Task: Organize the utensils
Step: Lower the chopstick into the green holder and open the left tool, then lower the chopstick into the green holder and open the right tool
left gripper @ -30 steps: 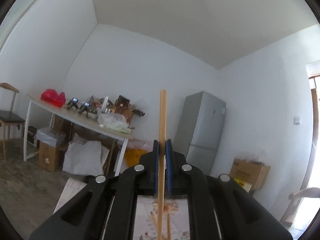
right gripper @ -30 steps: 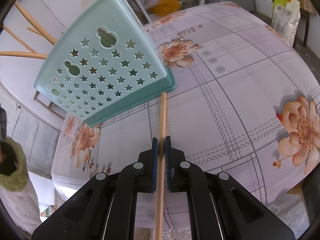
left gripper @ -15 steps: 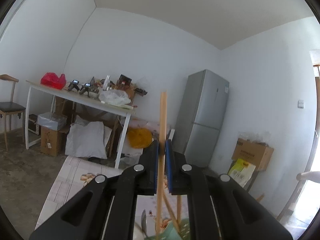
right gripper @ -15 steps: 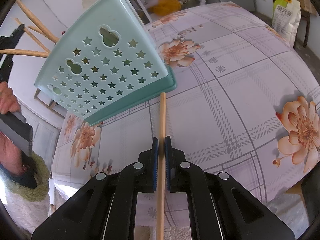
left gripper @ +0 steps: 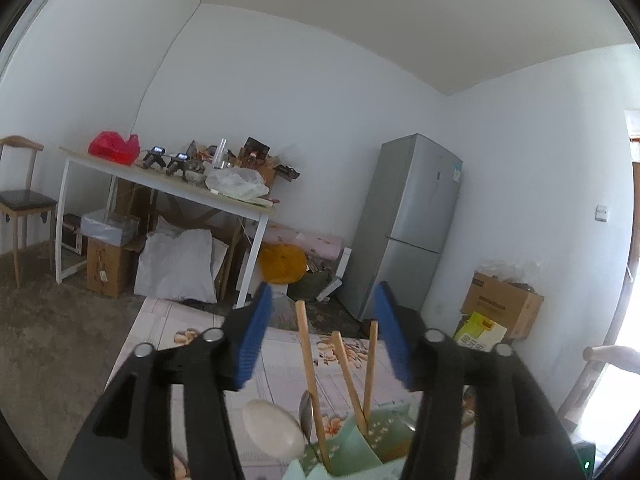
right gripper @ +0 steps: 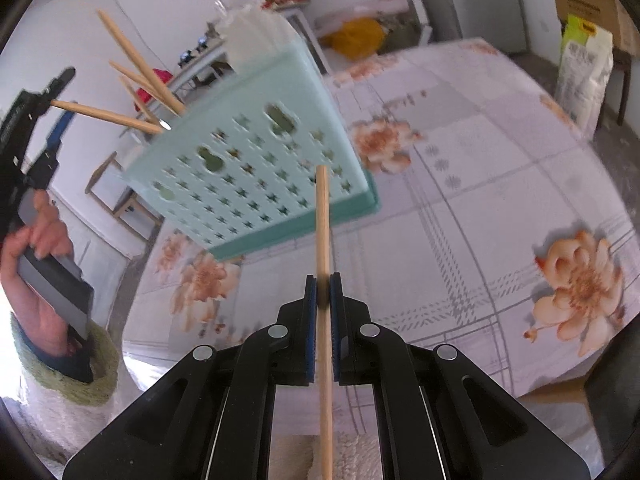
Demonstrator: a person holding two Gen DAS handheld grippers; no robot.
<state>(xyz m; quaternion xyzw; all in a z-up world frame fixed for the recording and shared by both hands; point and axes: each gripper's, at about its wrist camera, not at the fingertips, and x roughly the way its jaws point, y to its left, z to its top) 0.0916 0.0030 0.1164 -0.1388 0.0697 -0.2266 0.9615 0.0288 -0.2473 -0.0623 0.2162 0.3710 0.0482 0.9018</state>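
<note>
Left gripper [left gripper: 324,336]: blue-padded jaws spread wide, holding nothing, hovering directly over the pale mint-green perforated plastic utensil holder [left gripper: 356,452]. Three thin wooden chopsticks [left gripper: 310,376] stand in it, tips poking up between the open jaws; a white rounded spoon bowl [left gripper: 274,428] and a metal spoon [left gripper: 306,408] sit beside them.

Right gripper [right gripper: 323,292]: jaws closed tight on one long light-wood chopstick [right gripper: 322,220], gripped about mid-shaft, tip raised in front of the holder's star-punched wall [right gripper: 256,172]. Holder stands on the floral-print tablecloth [right gripper: 460,208].

Handling, as judgement: the chopstick is light, stiff, smooth and round, so it can roll or pivot in the pads. A mid-shaft hold is best, firm pinch.

Versus half a second ago: left jaws were clamped on a chopstick, now open with it dropped into the holder. The right stick's tip was at the holder's base on the cloth; now lifted and nearer the wall.
</note>
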